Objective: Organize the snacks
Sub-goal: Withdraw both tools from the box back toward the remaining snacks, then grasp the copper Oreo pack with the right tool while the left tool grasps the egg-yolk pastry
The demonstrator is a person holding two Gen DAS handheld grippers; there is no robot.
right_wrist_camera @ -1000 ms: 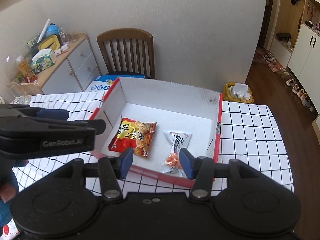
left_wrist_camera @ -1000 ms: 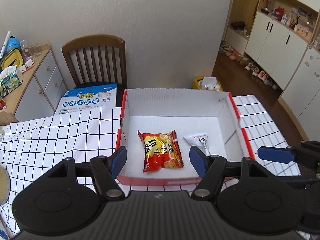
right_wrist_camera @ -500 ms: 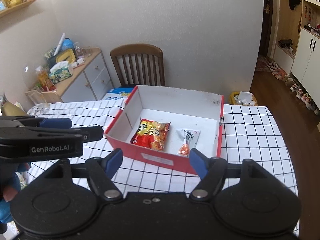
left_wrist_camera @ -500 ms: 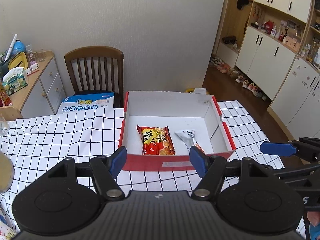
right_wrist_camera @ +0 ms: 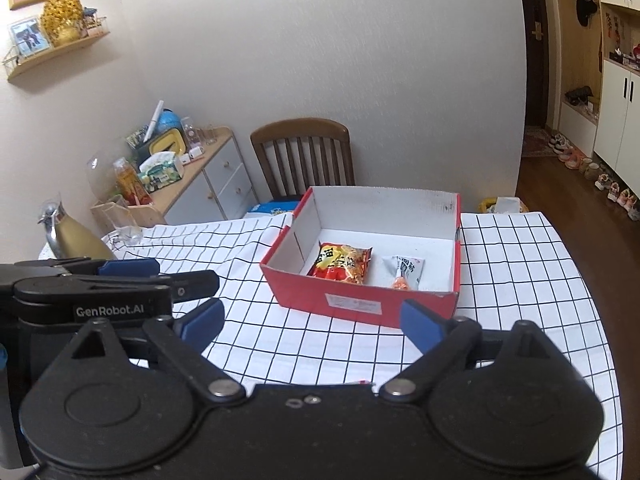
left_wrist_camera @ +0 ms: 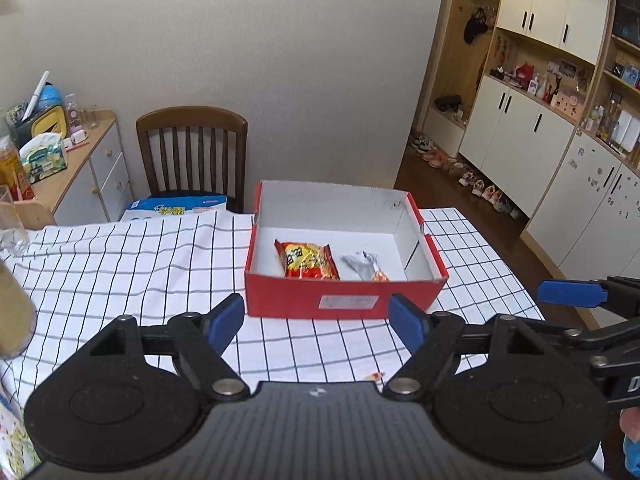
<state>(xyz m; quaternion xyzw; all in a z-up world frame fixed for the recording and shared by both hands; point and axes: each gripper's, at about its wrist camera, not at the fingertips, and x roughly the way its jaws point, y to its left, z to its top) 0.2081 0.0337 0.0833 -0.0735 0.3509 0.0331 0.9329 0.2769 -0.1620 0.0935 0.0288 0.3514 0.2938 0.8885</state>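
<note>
Covering the table, a white black-grid tablecloth (left_wrist_camera: 120, 264), red box (left_wrist_camera: 344, 300) on it holding an orange snack pack (left_wrist_camera: 306, 260) and a silver packet (left_wrist_camera: 360, 266), wooden chair (left_wrist_camera: 192, 152) at a pale wall, drawer cabinet (right_wrist_camera: 224, 184), left gripper (left_wrist_camera: 316, 316) and right gripper (right_wrist_camera: 310, 322) both empty, jaws opening wide.

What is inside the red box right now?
Inside the red box lie two snacks: a red-and-yellow packet and a white packet beside it. The box's front wall hides their near ends and the floor strip behind it.
</note>
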